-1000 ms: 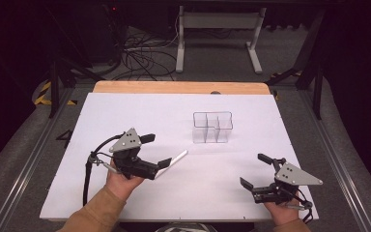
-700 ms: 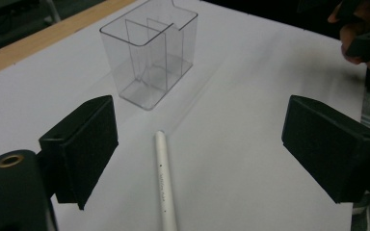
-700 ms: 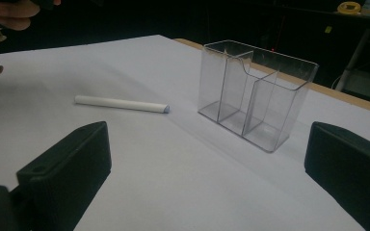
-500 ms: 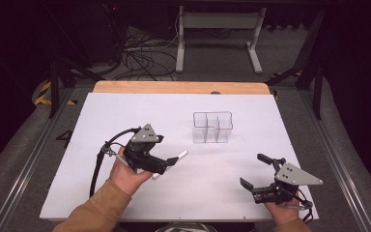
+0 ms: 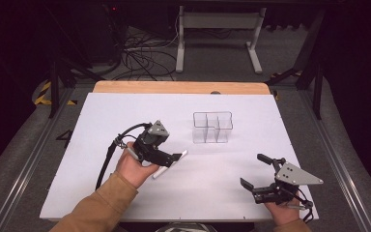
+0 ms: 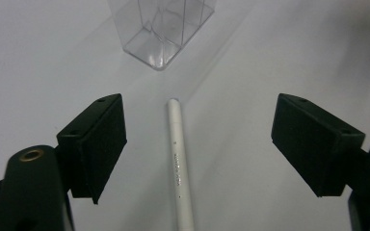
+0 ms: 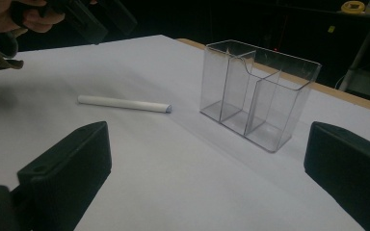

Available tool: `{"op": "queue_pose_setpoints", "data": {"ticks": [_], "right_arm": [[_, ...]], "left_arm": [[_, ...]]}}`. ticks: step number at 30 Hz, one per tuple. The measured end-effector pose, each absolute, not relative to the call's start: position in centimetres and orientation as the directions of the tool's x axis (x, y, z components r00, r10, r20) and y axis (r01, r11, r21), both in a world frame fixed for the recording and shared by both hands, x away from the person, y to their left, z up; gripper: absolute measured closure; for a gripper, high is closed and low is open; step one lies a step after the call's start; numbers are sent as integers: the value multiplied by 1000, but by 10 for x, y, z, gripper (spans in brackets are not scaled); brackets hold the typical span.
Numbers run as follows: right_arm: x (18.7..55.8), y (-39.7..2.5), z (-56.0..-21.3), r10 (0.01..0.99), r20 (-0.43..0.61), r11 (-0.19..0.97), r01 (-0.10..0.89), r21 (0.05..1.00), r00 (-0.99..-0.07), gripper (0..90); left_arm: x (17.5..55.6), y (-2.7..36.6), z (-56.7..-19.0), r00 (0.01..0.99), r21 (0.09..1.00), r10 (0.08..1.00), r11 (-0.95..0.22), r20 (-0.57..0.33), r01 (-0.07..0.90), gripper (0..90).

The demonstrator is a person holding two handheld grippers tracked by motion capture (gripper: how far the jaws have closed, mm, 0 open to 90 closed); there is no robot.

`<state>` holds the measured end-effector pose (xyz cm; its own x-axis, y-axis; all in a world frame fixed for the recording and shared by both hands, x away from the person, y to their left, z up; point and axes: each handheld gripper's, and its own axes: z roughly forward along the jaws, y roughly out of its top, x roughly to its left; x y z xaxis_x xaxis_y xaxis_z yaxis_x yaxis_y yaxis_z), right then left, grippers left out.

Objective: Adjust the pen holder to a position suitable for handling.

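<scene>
White pen (image 6: 178, 163), clear organizer (image 5: 212, 127), white table (image 5: 101, 121)

From above the near edge we look forward and down over the whole tabletop (image 5: 125, 111). Riding the left claw (image 6: 197, 144), we sit low and close, facing the clear organizer (image 6: 161, 29) at the frame's top. The right claw (image 7: 207, 178) view skims the surface from farther back; all three share that organizer.
</scene>
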<state>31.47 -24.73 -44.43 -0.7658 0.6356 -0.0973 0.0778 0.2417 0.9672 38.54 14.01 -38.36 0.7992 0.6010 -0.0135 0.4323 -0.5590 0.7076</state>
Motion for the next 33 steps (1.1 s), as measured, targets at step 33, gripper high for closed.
{"op": "queue_pose_setpoints", "data": {"ticks": [33], "right_arm": [[317,-246,-446,619,-86,243,86,966,-781,37]], "left_arm": [[420,121,-416,785,563,613,-617,-96,550,422]]}}
